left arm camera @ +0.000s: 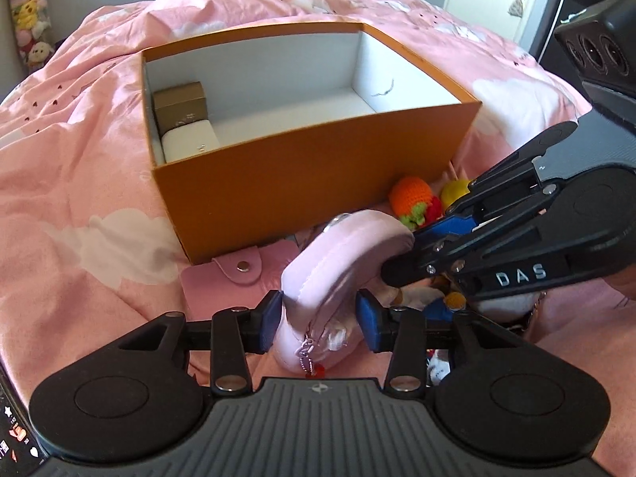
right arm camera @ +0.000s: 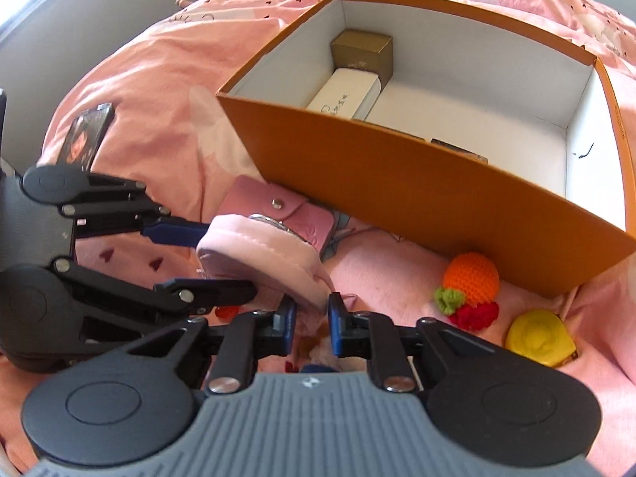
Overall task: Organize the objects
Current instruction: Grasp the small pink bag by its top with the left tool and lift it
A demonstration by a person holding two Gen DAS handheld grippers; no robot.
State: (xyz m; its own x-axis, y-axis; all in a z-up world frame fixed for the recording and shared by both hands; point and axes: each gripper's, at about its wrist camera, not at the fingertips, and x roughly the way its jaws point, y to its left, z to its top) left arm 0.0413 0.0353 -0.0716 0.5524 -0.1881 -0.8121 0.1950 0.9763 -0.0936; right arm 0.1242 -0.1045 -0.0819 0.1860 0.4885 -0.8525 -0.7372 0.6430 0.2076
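Observation:
A soft pink zip pouch [left arm camera: 342,266] is held above the pink bedding, in front of the orange box [left arm camera: 310,183]. My left gripper [left arm camera: 320,318] is shut on the pouch's near end. My right gripper [right arm camera: 312,318] is shut on the pouch's other edge [right arm camera: 262,254]; it shows in the left wrist view [left arm camera: 401,254] coming in from the right. The box [right arm camera: 417,194] is open, and holds a gold box [right arm camera: 363,53] and a white case [right arm camera: 344,95] at its left end.
A pink snap wallet [left arm camera: 234,278] lies by the box's front corner. A crocheted orange fruit [right arm camera: 471,278], a red crocheted piece [right arm camera: 477,314] and a yellow toy [right arm camera: 538,338] lie by the box. A phone [right arm camera: 85,135] lies on the bedding at left.

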